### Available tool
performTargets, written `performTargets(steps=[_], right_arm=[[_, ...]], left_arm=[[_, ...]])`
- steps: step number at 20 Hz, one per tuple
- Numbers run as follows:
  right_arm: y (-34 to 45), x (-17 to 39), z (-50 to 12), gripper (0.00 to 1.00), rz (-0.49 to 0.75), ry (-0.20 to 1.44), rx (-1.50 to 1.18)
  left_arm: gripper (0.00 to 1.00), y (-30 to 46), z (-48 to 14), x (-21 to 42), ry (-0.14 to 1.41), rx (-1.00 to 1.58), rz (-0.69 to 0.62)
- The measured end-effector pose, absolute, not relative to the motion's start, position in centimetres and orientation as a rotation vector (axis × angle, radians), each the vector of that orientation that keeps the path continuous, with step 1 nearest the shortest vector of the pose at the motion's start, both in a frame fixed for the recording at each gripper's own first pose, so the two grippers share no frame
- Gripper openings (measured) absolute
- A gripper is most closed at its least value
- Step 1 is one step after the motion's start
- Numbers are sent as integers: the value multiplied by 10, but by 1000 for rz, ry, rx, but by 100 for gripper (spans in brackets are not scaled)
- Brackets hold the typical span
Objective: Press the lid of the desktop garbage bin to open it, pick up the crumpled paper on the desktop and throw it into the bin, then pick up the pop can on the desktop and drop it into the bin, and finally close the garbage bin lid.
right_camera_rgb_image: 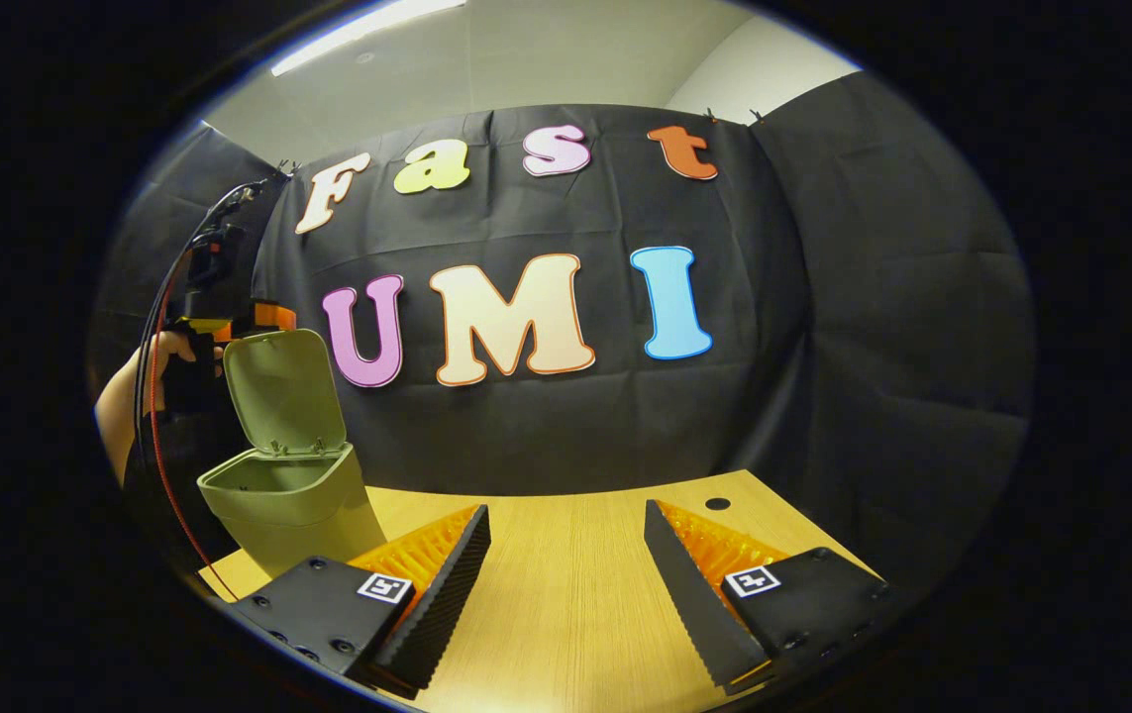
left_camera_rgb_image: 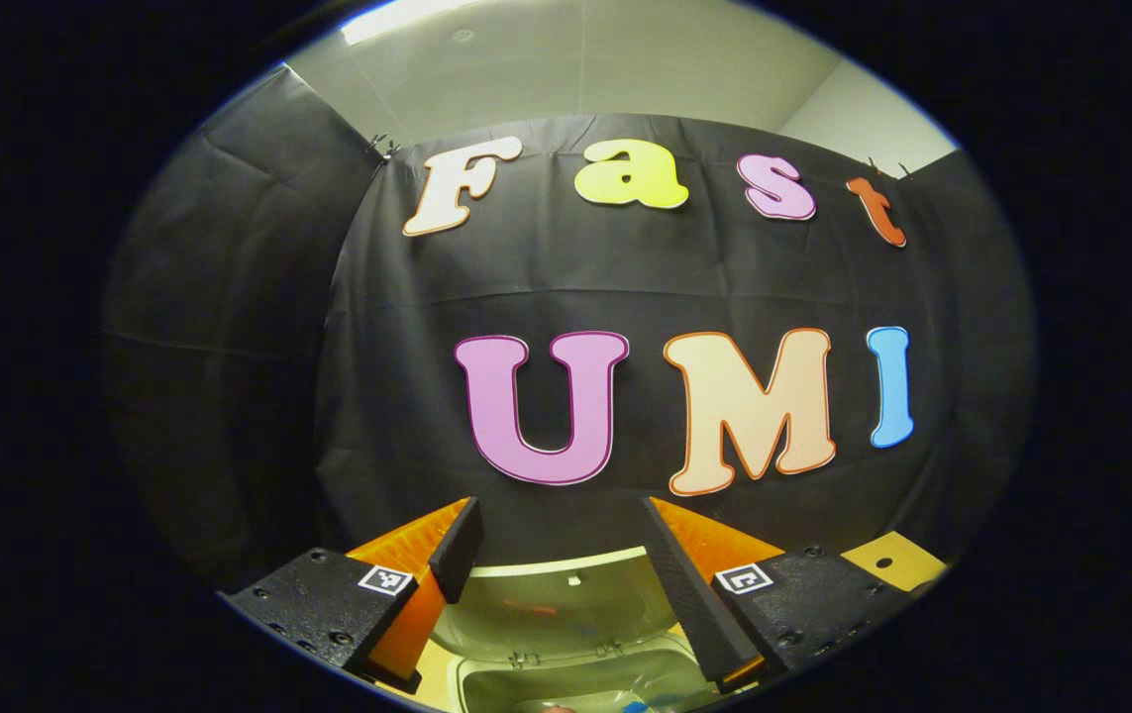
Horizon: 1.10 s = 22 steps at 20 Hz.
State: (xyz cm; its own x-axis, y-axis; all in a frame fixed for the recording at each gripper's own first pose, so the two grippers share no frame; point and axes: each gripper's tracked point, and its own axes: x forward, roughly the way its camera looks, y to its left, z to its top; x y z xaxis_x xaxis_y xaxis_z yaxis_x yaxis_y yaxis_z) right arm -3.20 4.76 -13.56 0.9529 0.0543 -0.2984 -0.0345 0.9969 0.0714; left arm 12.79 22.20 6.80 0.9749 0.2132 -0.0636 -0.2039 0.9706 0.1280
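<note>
The olive-green bin (right_camera_rgb_image: 290,500) stands at the table's left side in the right gripper view, its lid (right_camera_rgb_image: 283,389) raised upright. A hand holds my left gripper (right_camera_rgb_image: 263,322) just above and behind the lid's top edge. In the left gripper view, that gripper (left_camera_rgb_image: 559,507) is open and looks down over the raised lid (left_camera_rgb_image: 566,599) into the bin's mouth (left_camera_rgb_image: 566,678). Something with a blue spot lies inside, too cut off to identify. My right gripper (right_camera_rgb_image: 566,510) hangs open over the bare wooden table (right_camera_rgb_image: 566,604), nothing between its fingers.
The booth's black cloth wall rises right behind the table. A small round hole (right_camera_rgb_image: 717,503) is in the tabletop at the back right. A red cable runs down from the left hand beside the bin.
</note>
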Motion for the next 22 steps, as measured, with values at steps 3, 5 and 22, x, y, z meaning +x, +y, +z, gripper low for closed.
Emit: performTargets(steps=[3, 5, 22], right_arm=[[43, -26, -132, 96, 74, 303, 75], [41, -24, -130, 98, 97, 300, 83], [45, -30, -135, 99, 239, 334, 65]], left_arm=[[94, 214, 63, 110, 88, 123, 220], [94, 208, 59, 98, 98, 121, 227], [94, 178, -17, 22, 223, 86, 255]])
